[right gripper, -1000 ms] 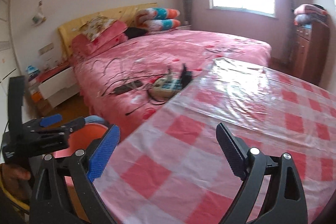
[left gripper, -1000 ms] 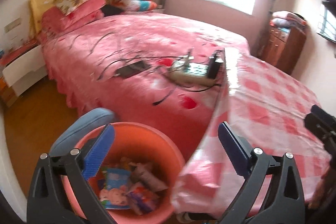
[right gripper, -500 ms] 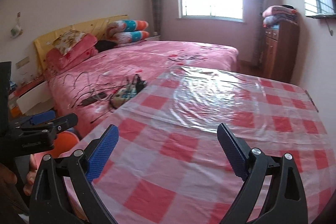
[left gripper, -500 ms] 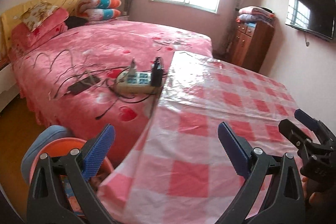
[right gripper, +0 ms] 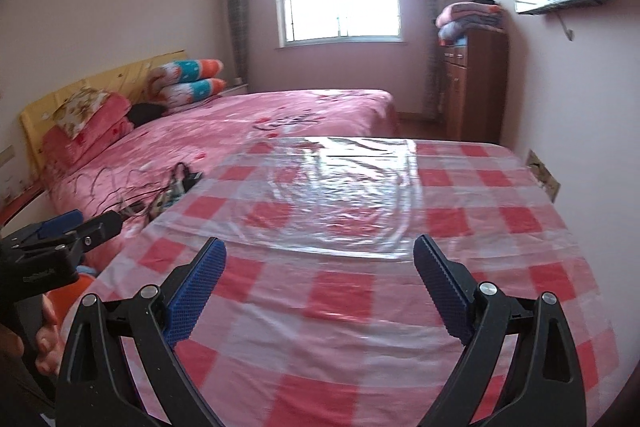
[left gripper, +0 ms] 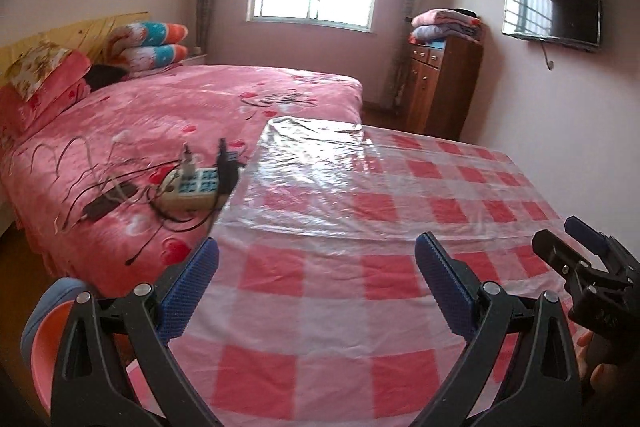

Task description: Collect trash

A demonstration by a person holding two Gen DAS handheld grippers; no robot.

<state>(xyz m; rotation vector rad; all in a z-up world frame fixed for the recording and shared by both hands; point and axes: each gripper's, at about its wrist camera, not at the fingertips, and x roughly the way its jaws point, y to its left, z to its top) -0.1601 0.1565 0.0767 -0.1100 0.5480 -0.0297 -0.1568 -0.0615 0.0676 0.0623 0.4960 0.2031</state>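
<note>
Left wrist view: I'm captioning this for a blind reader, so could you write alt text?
The open left gripper hovers empty above a table with a red-and-white checked cloth under clear plastic. A pink bed with a white power strip lies left, an orange bucket lower left, the right gripper at right.

The worktop [left gripper: 400, 267] wears a red-and-white checked cloth under clear plastic. Beside it, the bed [left gripper: 160, 115] is pink with red hearts. Left of the worktop, an orange bin [left gripper: 40, 355] has a blue rim.

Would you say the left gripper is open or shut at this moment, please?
Open: the left gripper holds its two blue pads wide apart, with only the checked tablecloth showing between them.
</note>
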